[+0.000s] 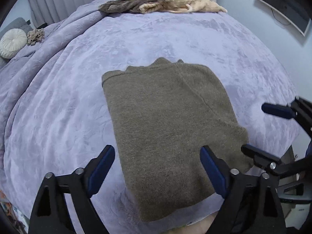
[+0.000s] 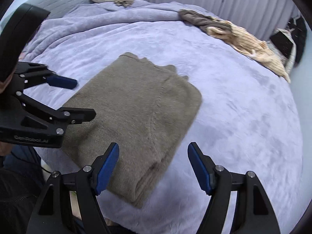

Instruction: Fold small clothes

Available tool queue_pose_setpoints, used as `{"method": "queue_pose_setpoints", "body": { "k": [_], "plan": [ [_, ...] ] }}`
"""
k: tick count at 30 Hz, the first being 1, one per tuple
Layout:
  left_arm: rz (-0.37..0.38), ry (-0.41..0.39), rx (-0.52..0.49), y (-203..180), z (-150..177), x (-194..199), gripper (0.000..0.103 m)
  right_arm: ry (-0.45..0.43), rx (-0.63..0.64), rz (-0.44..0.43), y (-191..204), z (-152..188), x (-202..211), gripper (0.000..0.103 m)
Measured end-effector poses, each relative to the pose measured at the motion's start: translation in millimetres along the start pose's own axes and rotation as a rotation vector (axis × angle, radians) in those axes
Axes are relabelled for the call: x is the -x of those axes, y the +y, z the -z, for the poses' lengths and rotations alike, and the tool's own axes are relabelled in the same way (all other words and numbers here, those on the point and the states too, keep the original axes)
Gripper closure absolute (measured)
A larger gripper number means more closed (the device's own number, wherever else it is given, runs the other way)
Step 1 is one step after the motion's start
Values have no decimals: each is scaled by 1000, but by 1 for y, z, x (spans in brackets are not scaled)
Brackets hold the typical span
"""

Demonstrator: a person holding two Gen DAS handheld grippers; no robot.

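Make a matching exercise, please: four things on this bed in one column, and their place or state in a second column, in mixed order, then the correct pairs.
Things:
1. brown sweater
2. round white cushion
3. cream striped garment
4. left tongs

Places or states:
A. crumpled in the pile at the far edge of the purple blanket
B. open, with nothing held, above the near edge of the sweater
C. folded flat in the middle of the bed
D. at the head of the bed, beside a small crumpled beige cloth

Pairs: 1-C, 2-D, 3-A, 4-B
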State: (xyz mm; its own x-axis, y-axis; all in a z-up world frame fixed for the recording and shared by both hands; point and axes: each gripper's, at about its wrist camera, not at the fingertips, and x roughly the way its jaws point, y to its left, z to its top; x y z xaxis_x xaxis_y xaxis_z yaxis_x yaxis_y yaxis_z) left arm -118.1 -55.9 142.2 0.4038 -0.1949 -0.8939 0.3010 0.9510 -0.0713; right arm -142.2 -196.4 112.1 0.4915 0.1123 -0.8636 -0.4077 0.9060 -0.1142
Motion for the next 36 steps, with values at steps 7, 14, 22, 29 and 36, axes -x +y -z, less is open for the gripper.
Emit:
{"method": "queue_pose_setpoints", "body": {
  "k": [7,14,22,29,36],
  "plan": [
    [-121,-150,177,18,0,39,12,30,-159,30,9,-7,17,26],
    [-120,-84,220,29,-2,36,12,60,-208,38,14,-11,16,26],
    [-160,-67,146,16,-5,33,12,86,-274,42,8,-13,14,26],
    [-152,-45,135,13,-7,27,12,98,-266,56,6,-19,12,26],
    [-145,-26,145,18,-8,22,12,113,-260,64,7,-23,7,26]
  ]
}}
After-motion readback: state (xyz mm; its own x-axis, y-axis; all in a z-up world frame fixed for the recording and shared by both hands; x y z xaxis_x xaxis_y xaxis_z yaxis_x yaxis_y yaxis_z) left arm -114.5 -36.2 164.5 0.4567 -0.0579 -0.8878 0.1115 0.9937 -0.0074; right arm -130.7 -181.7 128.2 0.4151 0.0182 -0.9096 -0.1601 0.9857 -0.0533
